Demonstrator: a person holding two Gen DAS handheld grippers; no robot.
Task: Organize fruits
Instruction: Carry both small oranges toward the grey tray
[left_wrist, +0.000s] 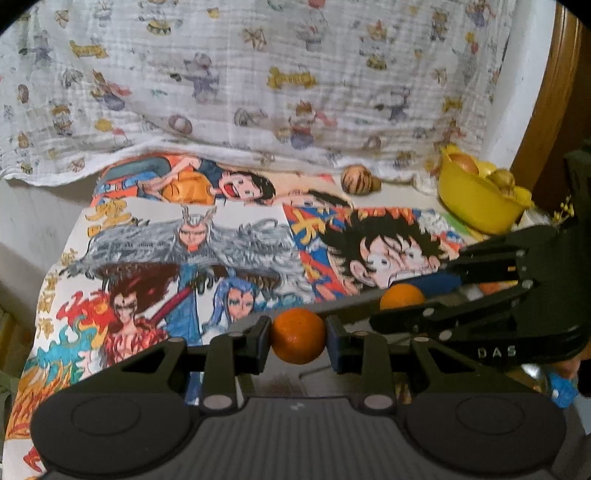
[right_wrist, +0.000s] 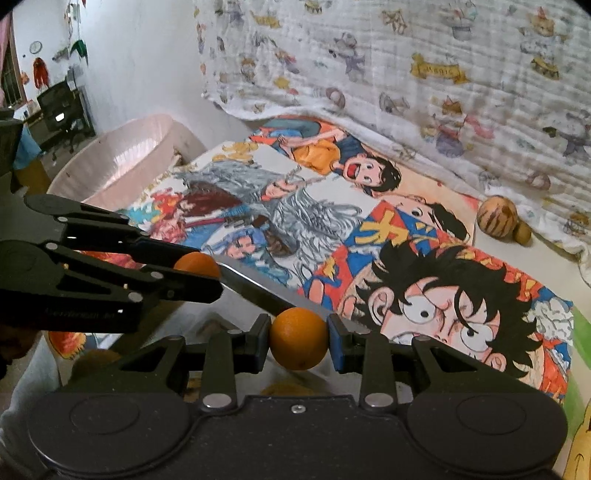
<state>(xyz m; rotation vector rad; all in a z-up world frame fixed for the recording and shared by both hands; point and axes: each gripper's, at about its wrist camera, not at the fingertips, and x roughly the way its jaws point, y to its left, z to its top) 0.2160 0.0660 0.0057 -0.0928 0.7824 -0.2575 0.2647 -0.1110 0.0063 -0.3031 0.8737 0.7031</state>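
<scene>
In the left wrist view my left gripper (left_wrist: 297, 332) is shut on a round orange (left_wrist: 295, 345), which sits between the two blue pads. My right gripper (left_wrist: 404, 291) reaches in from the right and holds a second orange (left_wrist: 400, 297), partly hidden by its fingers. In the right wrist view that right gripper (right_wrist: 298, 334) is shut on its orange (right_wrist: 297, 347). There the left gripper (right_wrist: 201, 267) comes in from the left with its orange (right_wrist: 194, 263) showing between the fingers. Both grippers hang above a metal-edged tray (right_wrist: 255, 291).
A yellow bowl (left_wrist: 480, 206) of fruit stands at the back right. A striped brown round fruit (right_wrist: 496, 218) and a smaller one (right_wrist: 523, 233) lie by the hanging printed cloth (left_wrist: 258, 74). Cartoon drawings (left_wrist: 207, 240) cover the table. A pink tub (right_wrist: 122, 162) sits beyond its left end.
</scene>
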